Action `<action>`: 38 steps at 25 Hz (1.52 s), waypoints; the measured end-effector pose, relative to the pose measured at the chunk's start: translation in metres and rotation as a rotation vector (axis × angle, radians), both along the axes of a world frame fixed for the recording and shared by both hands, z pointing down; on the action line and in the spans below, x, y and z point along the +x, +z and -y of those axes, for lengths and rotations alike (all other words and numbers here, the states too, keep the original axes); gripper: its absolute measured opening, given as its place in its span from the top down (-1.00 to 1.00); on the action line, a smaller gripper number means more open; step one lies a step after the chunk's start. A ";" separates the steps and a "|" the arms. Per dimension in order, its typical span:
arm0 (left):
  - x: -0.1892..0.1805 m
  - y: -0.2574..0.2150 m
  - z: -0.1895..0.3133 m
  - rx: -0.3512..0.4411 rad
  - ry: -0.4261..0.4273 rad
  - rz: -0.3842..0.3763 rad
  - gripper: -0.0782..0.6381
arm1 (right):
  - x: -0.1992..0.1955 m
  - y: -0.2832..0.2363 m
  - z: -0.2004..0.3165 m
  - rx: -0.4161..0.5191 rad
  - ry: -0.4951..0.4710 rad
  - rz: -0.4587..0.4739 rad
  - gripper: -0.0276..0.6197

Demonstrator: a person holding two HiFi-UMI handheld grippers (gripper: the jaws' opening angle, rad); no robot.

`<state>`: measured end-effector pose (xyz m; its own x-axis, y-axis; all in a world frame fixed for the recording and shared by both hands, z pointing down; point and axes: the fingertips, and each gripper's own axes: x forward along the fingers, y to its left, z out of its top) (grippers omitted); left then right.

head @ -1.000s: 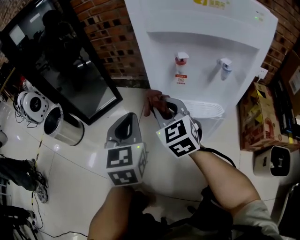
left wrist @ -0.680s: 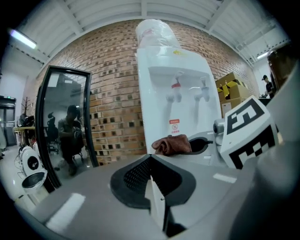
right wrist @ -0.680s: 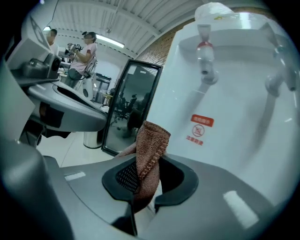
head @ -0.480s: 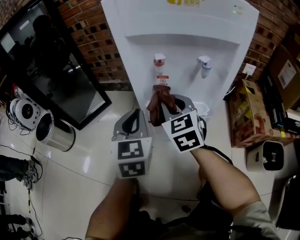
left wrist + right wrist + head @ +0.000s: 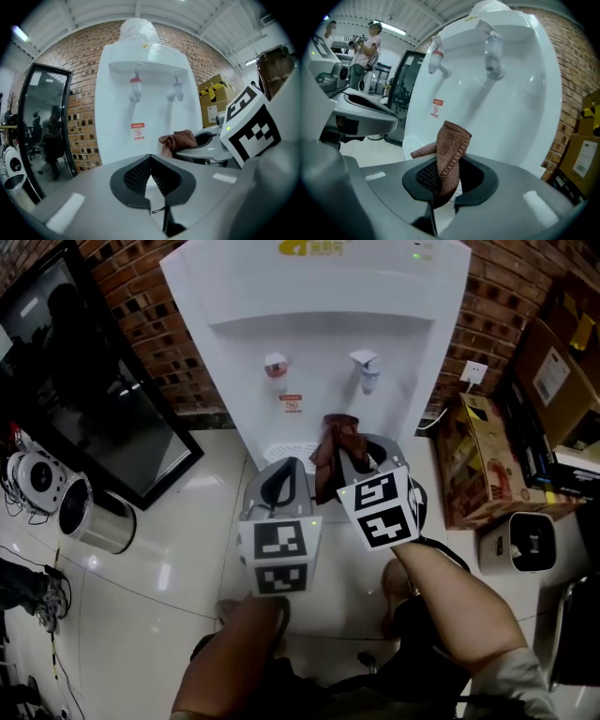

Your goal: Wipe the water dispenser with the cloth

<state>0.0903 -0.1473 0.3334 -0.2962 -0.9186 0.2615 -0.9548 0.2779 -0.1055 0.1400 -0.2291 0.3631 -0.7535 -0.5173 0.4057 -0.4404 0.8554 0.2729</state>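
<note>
The right gripper [image 5: 440, 183] pinches a folded brown terry cloth [image 5: 451, 143] in its jaws, close before the tall white plastic water dispenser [image 5: 319, 296], below its taps. The left gripper [image 5: 150, 158], just beside it, has its jaws pressed together on nothing.

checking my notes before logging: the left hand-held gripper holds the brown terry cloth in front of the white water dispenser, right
No: the right hand-held gripper holds the brown terry cloth in front of the white water dispenser. The right gripper view shows the cloth pinched between its jaws.
</note>
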 end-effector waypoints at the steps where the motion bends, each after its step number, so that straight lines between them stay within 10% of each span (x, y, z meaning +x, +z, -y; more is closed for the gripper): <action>1: 0.007 0.000 0.004 0.000 0.014 -0.002 0.78 | 0.008 0.000 0.002 0.007 0.010 -0.007 0.65; 12: 0.084 0.003 0.038 0.033 0.110 -0.063 0.78 | 0.091 0.008 0.018 0.069 0.070 -0.074 0.65; 25: 0.112 0.029 0.024 0.024 0.018 -0.111 0.78 | 0.120 0.035 0.000 0.039 -0.065 -0.073 0.65; 32: 0.044 0.029 -0.027 -0.022 -0.118 -0.001 0.78 | 0.052 -0.007 -0.068 0.001 -0.300 0.135 0.65; 38: -0.046 0.032 -0.095 -0.035 -0.322 0.053 0.78 | -0.020 0.017 -0.118 -0.057 -0.402 0.121 0.66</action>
